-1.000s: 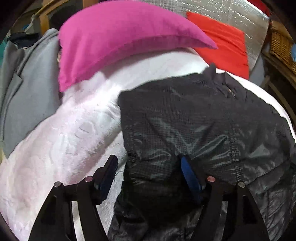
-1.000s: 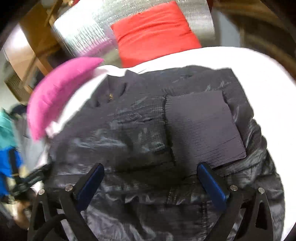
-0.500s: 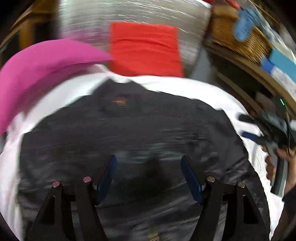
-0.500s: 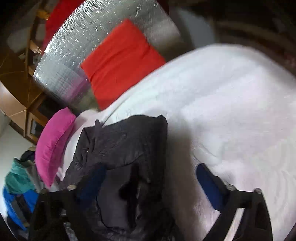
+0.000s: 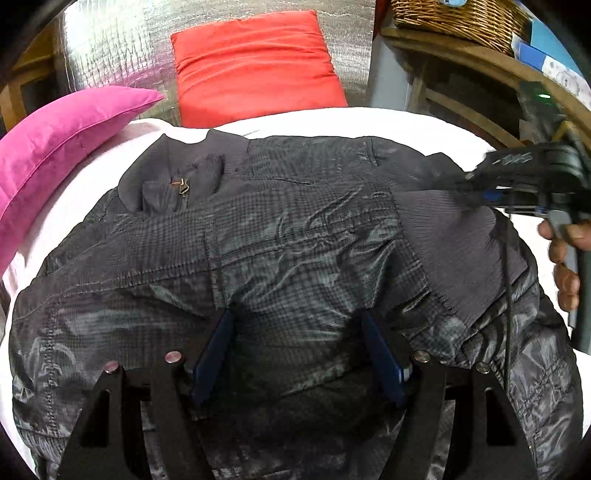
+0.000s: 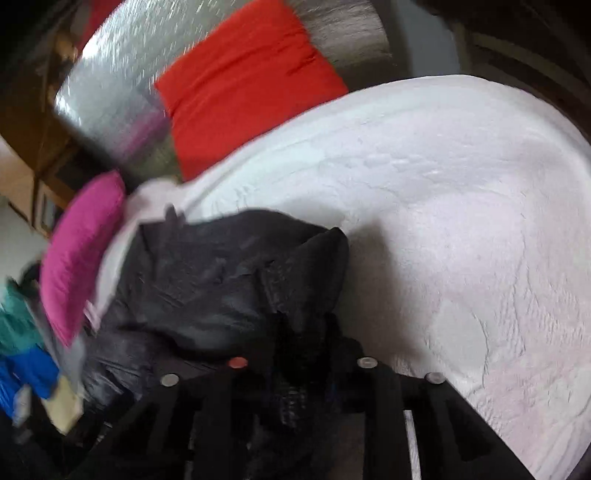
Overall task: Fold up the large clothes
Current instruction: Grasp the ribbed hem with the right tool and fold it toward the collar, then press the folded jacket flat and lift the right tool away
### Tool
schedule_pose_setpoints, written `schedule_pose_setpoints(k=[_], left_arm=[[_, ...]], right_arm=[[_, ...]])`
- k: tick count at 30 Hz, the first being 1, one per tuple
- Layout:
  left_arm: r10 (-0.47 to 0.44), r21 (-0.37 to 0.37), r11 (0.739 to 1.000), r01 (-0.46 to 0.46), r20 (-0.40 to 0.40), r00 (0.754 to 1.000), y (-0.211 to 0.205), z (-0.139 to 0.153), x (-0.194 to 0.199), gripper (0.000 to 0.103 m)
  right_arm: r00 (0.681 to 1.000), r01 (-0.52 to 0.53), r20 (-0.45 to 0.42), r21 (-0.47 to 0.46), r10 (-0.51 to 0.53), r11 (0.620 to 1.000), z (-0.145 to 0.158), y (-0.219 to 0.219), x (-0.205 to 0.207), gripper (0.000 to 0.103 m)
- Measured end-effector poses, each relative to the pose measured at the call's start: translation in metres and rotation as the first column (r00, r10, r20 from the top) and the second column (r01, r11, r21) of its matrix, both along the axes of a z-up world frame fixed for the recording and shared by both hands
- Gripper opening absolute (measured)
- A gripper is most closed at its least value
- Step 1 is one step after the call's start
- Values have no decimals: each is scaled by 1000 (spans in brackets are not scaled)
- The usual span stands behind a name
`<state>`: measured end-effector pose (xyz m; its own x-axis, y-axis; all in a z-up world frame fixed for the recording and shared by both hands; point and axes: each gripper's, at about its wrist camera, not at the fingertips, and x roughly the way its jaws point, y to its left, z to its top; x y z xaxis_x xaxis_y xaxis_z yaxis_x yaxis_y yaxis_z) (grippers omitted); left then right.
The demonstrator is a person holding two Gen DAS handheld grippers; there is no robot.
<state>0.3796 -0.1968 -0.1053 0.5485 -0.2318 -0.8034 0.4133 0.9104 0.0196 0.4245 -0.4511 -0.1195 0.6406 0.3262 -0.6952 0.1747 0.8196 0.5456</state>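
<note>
Change since the earlier frames: in the left wrist view the dark jacket [image 5: 288, 258] has slid from the right half of the frame to fill its middle, and the pink pillow [image 5: 62, 133] has shrunk to the upper left. The right gripper's jaws have just been closing, with jacket fabric between them.

Jacket, place: spread on the white bedspread [image 5: 332, 120], collar and zip pull [image 5: 181, 184] toward the upper left, ribbed hem panel [image 5: 454, 251] folded over at the right. In the right wrist view it is a dark heap in the lower left, the white cover bare across the right.

Left gripper [image 5: 299, 354]: jaws spread, blue pads standing either side of a stretch of jacket at bottom centre, not pinching it. Likely hovering to pin or take the near edge.

Right gripper [image 5: 476, 192]: at the right edge of the left wrist view, narrowed onto the ribbed fabric, a hand [image 5: 561, 258] on its handle. Its own camera is blurred, but dark cloth bunches between the fingers, so it reads as a pinch on the jacket's edge.

Why so held: a grip on that outer edge would let the side be carried across the body for a fold.

Surroundings: red cushion [image 5: 255, 66] against a silver quilted panel [image 5: 110, 40] at top, wicker basket [image 5: 458, 18] upper right.
</note>
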Motion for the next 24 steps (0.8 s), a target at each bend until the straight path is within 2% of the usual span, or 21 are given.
schedule_pose_setpoints(k=[1,3,7,10,15,18,19,20,21,22,23,24], left_arm=[[1,-5,1000,-1,1,1000,1,1,0,73],[6,-29,1000,-6,4,1000,5,6,-4,73],[25,-106,994,-24,7,1000,29,29,-22,73],[62,-129,990,-58,26,998,59,45,-41,73],[176,-157,974,-161,85,981,135,60,-65,76],[325,-184,932,-314,33,945,187,47,-52,77],[359,-179,919,-350,15,933,197,40,-46,77],[409,-141,901,-409,-33,912,209,26,-36,77],[424,-101,897,-431,-85,902,214,14,-27,78],[407,-91,902,-422,-145,902,219,0,-18,79],[408,-103,902,-420,-121,905,221,2,-19,79],[410,-81,905,-418,-95,907,220,9,-20,79]], right_arm=[[999,27,26,1,-27,1000,8,-2,-12,55],[997,40,62,-27,-38,999,23,5,-35,69],[996,-31,78,-88,37,996,38,34,-78,69],[994,-31,104,-118,44,993,43,51,-100,69],[981,-97,165,-46,103,994,57,68,-109,69],[985,-121,130,25,117,992,44,75,-92,69],[991,-109,84,30,106,994,32,75,-87,70],[996,-86,15,47,85,995,15,72,-80,70],[997,-77,-4,81,77,994,7,69,-80,70],[998,-69,9,96,69,993,6,67,-82,70],[998,-58,13,101,57,993,11,66,-85,69],[999,-49,12,103,48,994,18,65,-88,69]])
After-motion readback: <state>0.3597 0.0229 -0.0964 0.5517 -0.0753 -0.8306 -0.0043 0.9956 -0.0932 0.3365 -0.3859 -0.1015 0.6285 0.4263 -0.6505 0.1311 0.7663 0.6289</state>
